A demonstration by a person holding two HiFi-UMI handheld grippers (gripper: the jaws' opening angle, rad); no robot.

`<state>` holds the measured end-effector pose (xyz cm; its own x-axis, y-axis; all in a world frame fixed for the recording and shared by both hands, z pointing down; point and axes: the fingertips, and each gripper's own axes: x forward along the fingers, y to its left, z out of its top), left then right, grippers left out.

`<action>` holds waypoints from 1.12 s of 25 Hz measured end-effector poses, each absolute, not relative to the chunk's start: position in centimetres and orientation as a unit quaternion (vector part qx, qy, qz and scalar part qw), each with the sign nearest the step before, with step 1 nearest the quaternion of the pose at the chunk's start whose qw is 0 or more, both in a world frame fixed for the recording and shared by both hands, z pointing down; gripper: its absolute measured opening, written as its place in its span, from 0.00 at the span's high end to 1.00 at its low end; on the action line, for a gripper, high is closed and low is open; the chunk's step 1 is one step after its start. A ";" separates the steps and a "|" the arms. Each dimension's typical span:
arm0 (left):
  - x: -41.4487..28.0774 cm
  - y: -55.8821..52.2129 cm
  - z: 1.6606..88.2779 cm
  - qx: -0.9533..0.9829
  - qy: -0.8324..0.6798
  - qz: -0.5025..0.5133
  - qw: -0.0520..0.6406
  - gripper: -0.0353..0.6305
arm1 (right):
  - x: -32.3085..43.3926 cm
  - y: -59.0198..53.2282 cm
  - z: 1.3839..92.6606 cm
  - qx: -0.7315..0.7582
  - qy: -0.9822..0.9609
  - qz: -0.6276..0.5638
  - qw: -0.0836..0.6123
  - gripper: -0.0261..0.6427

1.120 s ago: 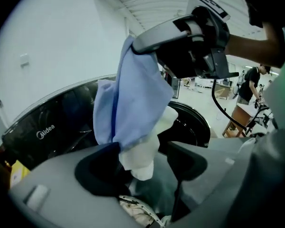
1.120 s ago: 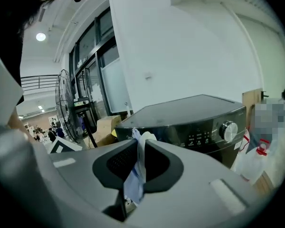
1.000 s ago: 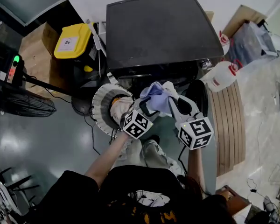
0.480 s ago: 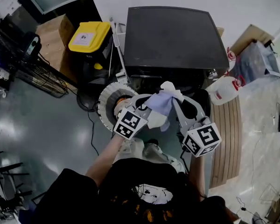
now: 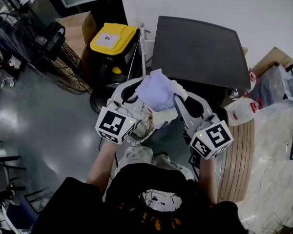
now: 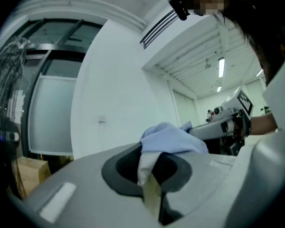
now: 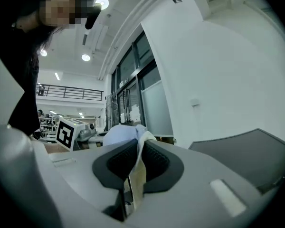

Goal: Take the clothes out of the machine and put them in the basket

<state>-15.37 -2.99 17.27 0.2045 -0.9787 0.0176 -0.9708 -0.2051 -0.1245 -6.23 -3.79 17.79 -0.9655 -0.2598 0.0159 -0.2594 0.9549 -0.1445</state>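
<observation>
Over the grey floor (image 5: pixel 49 126), left gripper (image 6: pixel 149 172) and right gripper (image 7: pixel 135 167) pinch the pale blue cloth (image 5: pixel 156 89) tight — lifted higher now, ready to drop.

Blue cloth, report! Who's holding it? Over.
Both shut on blue cloth: left gripper, right gripper. Cloth held up before the machine. No snag seen.

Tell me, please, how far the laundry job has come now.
Done: a pale blue garment is out of the machine. In hand: left gripper and right gripper are both shut on it. To do: lowering it into the basket, mostly hidden beneath. More clothes inside: cannot tell.
</observation>
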 end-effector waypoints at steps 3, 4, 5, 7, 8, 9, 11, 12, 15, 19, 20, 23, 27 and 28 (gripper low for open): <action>-17.5 -2.0 13.0 -0.757 0.646 -0.039 0.093 0.90 | -8.9 -2.8 15.7 -0.096 0.992 -0.075 0.025 0.88; -18.2 -1.7 11.7 -0.751 0.650 -0.039 0.108 0.90 | -9.9 -2.5 14.9 -0.085 0.993 -0.075 0.033 0.88; -18.8 -1.4 10.4 -0.747 0.652 -0.040 0.122 0.90 | -10.8 -2.3 14.1 -0.076 0.993 -0.075 0.041 0.88; -20.1 -0.8 8.3 -0.739 0.656 -0.046 0.148 0.91 | -12.6 -2.0 12.7 -0.060 0.994 -0.073 0.053 0.88; -20.9 -0.5 7.5 -0.734 0.658 -0.051 0.159 0.91 | -13.5 -1.9 12.1 -0.053 0.994 -0.072 0.057 0.88; -21.6 -0.2 6.9 -0.729 0.661 -0.056 0.168 0.91 | -14.4 -1.8 11.7 -0.045 0.995 -0.071 0.059 0.88; -23.2 0.4 6.0 -0.719 0.669 -0.063 0.178 0.90 | -16.2 -1.4 11.0 -0.031 0.995 -0.069 0.062 0.88; -23.9 0.7 5.6 -0.714 0.673 -0.064 0.181 0.90 | -17.0 -1.2 10.7 -0.024 0.995 -0.069 0.063 0.88; -25.9 1.6 4.5 -0.702 0.684 -0.068 0.188 0.90 | -19.2 -0.5 9.9 0.001 0.995 -0.071 0.068 0.88; -27.7 2.1 3.8 -0.697 0.682 -0.090 0.202 0.90 | -21.8 0.0 9.1 0.023 0.995 -0.063 0.073 0.88; -28.0 1.9 4.1 -0.699 0.679 -0.099 0.200 0.90 | -22.3 0.0 9.3 0.024 0.995 -0.060 0.069 0.88; -28.8 1.0 6.9 -0.710 0.670 -0.133 0.171 0.90 | -23.7 -0.6 11.6 0.017 0.998 -0.057 0.035 0.88; -29.2 0.5 14.2 -0.725 0.647 -0.216 0.097 0.90 | -24.8 -1.5 18.3 0.001 0.995 -0.088 -0.043 0.88; -29.2 0.5 16.3 -0.728 0.638 -0.238 0.079 0.90 | -24.9 -1.7 20.1 -0.003 0.993 -0.098 -0.063 0.88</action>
